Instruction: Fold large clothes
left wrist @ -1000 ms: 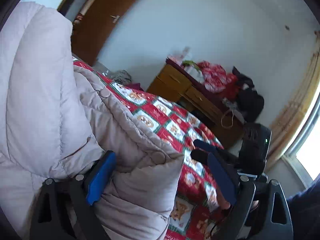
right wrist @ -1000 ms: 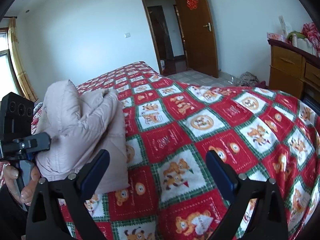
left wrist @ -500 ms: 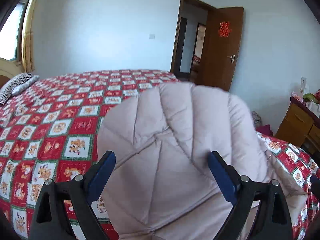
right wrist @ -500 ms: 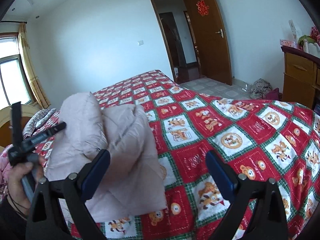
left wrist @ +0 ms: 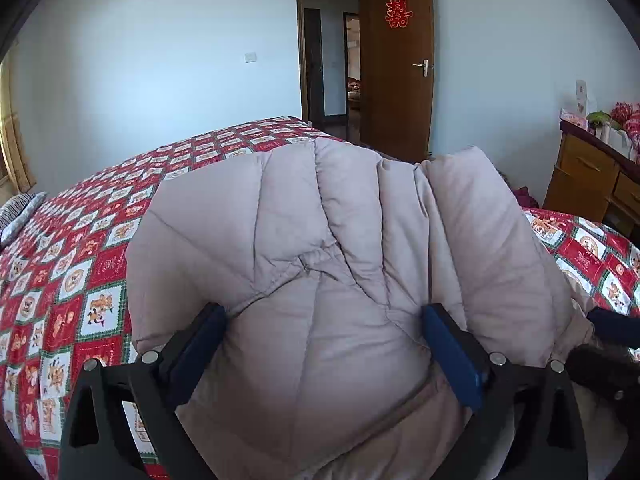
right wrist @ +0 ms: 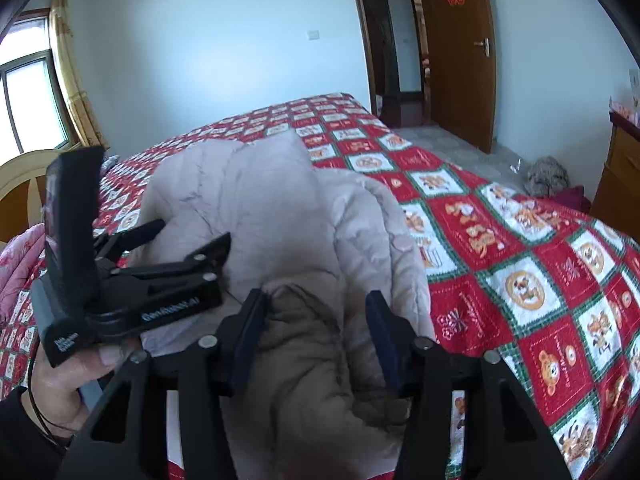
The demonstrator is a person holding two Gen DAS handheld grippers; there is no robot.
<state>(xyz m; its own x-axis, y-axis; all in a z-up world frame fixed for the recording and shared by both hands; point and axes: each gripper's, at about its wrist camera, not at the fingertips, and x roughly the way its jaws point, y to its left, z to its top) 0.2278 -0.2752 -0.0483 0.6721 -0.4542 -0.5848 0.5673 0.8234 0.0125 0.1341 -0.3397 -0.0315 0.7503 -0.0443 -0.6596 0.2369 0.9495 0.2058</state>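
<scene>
While the puffy coat (left wrist: 328, 280) lies bunched on the bed (right wrist: 520, 248), hiding bedspread beneath, left tongs (left wrist: 324, 344) straddle it, opening wide; right tongs (right wrist: 316, 332) are closing around its collar, contact unclear.

Right gripper (right wrist: 316, 328) closing around darker fold of bundled beige quilted down coat (right wrist: 280, 216) on red-and-green checked bedspread (right wrist: 520, 264); left gripper (right wrist: 188, 236) alongside.

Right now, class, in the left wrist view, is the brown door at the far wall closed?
No. The brown door stands swung open, and a further room shows through the doorway beside it.
</scene>
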